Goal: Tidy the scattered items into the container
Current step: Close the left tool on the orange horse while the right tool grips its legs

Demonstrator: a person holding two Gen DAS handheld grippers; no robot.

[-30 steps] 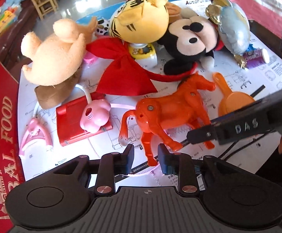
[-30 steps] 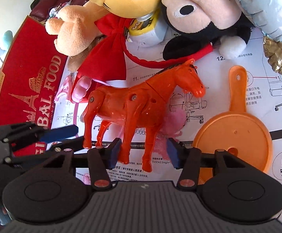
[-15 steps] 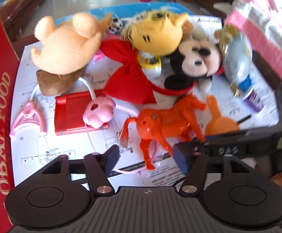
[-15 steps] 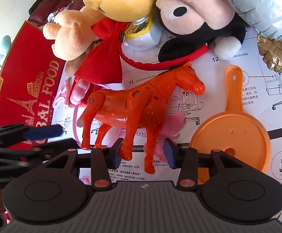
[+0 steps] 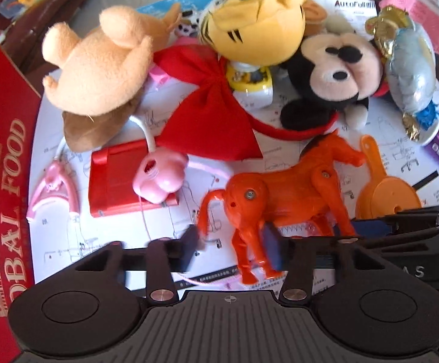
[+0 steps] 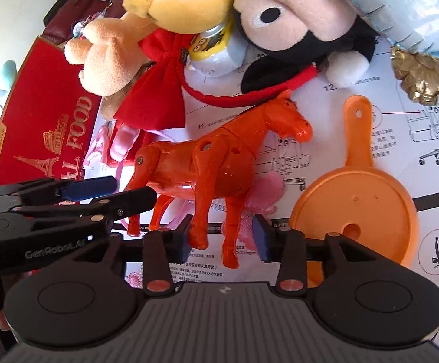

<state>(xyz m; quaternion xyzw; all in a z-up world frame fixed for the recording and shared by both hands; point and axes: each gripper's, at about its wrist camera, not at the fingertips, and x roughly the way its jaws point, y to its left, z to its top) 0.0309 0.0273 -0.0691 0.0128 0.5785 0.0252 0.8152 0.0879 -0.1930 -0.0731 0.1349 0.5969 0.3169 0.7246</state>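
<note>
An orange plastic horse (image 5: 283, 190) (image 6: 207, 163) stands on the paper-covered table. My left gripper (image 5: 231, 245) comes down over its rear. The jaws are closing with the hind legs and tail between them, and a gap still shows on the left side. In the right wrist view that left gripper (image 6: 113, 192) reaches in at the horse's rump. My right gripper (image 6: 223, 239) straddles the front legs, its jaws opening a little and the right pad clear of the leg. The red box (image 5: 1, 181) (image 6: 53, 121) lies at the left.
Behind the horse lie a peach plush (image 5: 98, 69), a yellow tiger plush (image 5: 255, 21), a mouse plush (image 5: 334, 78), a red bow (image 5: 210, 115) and a foil balloon (image 5: 410, 69). An orange toy pan (image 6: 355, 205), a pink fan (image 5: 158, 175) and a red stand (image 5: 113, 181) lie closer in.
The left gripper's jaws spread wide, then narrowed around the horse's hind legs as it dropped closer to the horse. The right gripper stays over the front legs.
</note>
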